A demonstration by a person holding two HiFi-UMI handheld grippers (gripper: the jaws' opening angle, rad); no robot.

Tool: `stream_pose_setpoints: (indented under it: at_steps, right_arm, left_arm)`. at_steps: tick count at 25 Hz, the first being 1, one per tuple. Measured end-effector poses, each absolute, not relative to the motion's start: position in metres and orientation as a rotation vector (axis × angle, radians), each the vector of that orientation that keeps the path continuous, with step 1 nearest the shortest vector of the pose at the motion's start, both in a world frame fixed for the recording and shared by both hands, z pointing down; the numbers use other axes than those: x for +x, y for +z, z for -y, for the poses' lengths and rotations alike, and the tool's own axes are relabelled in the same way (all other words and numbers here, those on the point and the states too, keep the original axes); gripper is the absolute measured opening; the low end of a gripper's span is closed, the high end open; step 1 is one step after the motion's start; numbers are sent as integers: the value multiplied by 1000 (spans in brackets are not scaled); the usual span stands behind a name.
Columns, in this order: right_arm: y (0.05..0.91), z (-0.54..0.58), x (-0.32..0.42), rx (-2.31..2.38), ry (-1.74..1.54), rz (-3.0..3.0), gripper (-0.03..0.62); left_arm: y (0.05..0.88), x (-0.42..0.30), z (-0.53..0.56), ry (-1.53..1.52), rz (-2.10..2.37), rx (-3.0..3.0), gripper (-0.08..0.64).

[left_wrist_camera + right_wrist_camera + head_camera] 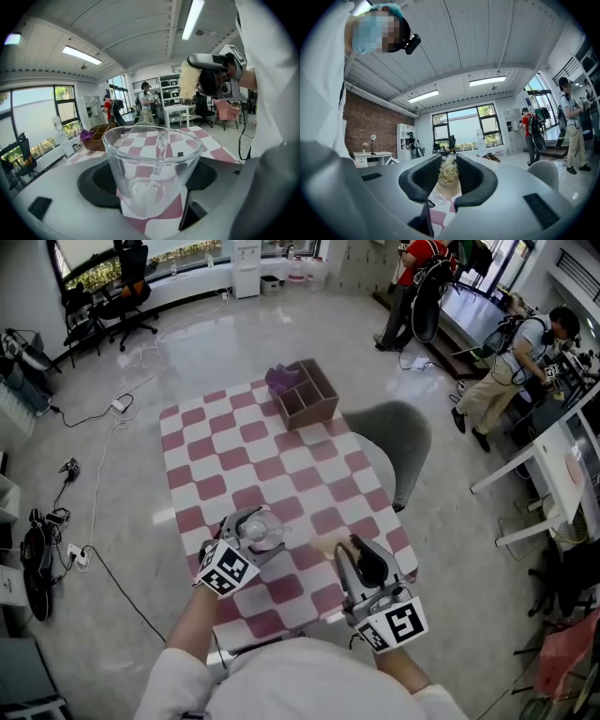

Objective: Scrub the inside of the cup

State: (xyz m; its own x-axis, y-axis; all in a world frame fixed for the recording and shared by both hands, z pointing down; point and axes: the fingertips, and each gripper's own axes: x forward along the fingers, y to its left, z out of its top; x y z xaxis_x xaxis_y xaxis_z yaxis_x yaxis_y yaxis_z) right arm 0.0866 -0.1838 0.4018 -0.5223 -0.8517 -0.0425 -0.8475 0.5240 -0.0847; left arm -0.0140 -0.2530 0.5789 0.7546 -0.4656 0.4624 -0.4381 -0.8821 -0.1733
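Cup (152,173) empty, clamped in left tool (251,531); right tool (449,164) pinches straw-coloured scrubber (449,180).

A: Yr cup (152,159), what's it made of?
B: Clear glass, smooth, glossy.
A: Left gripper (151,180)?
B: Grey matt plastic shell. The pads (101,180) are black, matt and textured.
A: Scrubber (449,174)?
B: Pale, fibrous, rough.
A: Table cover (234,460)?
B: Smooth check sheet w/ slight sheen. Cloth or vinyl, can't tell. Yr box (309,399) looks like matt wood. Floor (187,352) is glossy.
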Motion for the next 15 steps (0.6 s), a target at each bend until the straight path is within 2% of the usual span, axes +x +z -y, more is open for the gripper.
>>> stream_pose_setpoints:
  at_steps: [15]
  right_arm:
    - [381, 138, 61, -1240, -15, -2726, 100]
  left_arm:
    - [518, -33, 201, -812, -955, -2742, 387]
